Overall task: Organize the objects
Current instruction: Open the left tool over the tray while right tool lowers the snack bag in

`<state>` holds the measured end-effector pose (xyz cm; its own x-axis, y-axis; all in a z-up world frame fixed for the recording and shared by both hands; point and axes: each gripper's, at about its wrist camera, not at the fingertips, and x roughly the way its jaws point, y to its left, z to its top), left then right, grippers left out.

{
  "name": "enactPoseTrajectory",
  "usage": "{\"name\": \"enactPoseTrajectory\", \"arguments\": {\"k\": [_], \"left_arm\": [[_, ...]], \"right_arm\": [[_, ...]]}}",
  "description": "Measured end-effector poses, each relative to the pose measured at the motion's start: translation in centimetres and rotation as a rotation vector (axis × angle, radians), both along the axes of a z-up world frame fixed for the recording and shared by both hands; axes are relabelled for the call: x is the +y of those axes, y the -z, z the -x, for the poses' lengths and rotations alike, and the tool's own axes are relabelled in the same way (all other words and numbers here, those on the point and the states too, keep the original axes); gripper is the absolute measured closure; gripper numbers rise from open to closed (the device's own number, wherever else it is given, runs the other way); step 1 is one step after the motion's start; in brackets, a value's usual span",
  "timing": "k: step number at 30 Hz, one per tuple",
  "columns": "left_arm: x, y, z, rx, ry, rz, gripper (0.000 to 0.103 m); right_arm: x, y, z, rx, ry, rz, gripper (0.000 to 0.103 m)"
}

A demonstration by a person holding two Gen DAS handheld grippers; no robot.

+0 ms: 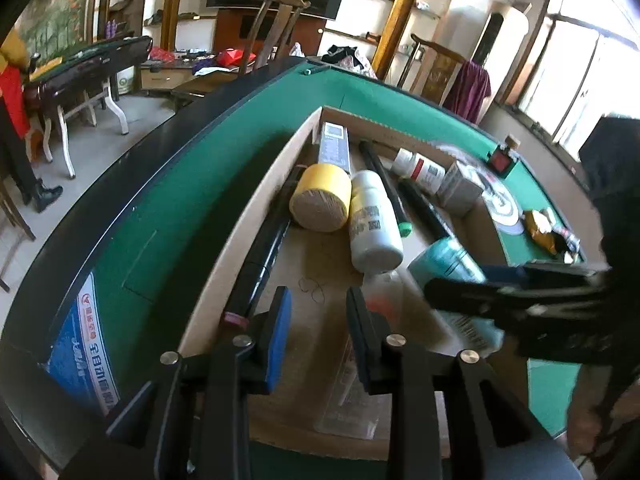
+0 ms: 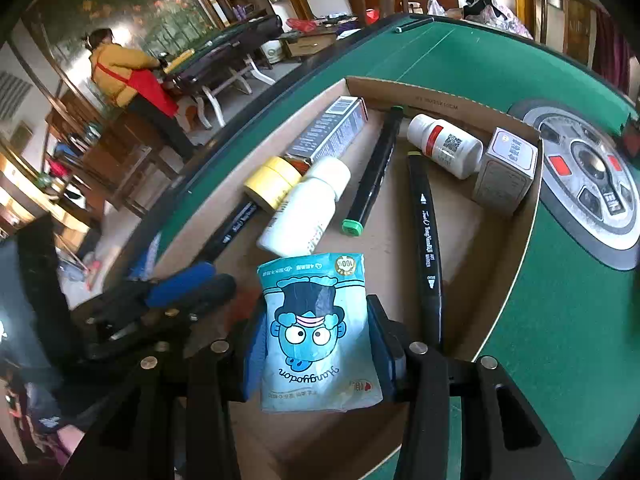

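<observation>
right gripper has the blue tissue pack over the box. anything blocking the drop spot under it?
Nothing visible. The right gripper holds the blue cartoon-printed tissue pack above bare floor of the open cardboard box. The long black marker lies just right of it, the white plastic bottle beyond, and the left gripper hovers beside.

Two black grippers, each with two flat fingers. Left gripper point(image 1: 318, 332): blue pads point(image 1: 280, 340) stuck on the inner sides of the fingers, round silver screws point(image 1: 169, 358) along the black bars behind. Right gripper point(image 2: 316, 344): same black frame, same blue pads point(image 2: 256, 354), same shiny screw heads point(image 2: 419, 347). Dark sleeve point(image 1: 612, 184) seen at the edge.
</observation>
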<state>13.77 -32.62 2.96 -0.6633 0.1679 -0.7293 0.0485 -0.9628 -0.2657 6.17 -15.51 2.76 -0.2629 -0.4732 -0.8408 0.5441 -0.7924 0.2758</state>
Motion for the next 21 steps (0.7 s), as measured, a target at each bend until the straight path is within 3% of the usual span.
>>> {"name": "enactPoseTrajectory", "arguments": {"k": [2,3,9,16,21], "left_arm": [[-0.4,-0.5,-0.3,0.017,-0.001,-0.040,0.066],[-0.6,-0.8,-0.6,0.028,-0.009,-0.040,0.056],[-1.6,-2.8,-2.2,0.114,-0.037,-0.045,0.032],[-2.2,-3.0,-2.8,0.108,-0.063,-0.077,0.025],[-2.3,-3.6,-3.4,0.104,-0.073,-0.087,0.023]], "right_arm": [[-0.3,0.4,0.1,-0.001,0.000,-0.012,0.053],[-0.5,0.7,0.1,-0.007,0.001,-0.018,0.053],[-0.8,1.1,0.0,-0.004,0.004,-0.030,0.050],[-1.0,0.7,-0.8,0.046,0.006,-0.071,0.046],[-0.8,-0.8,-2.0,0.110,-0.004,-0.070,0.030]]}}
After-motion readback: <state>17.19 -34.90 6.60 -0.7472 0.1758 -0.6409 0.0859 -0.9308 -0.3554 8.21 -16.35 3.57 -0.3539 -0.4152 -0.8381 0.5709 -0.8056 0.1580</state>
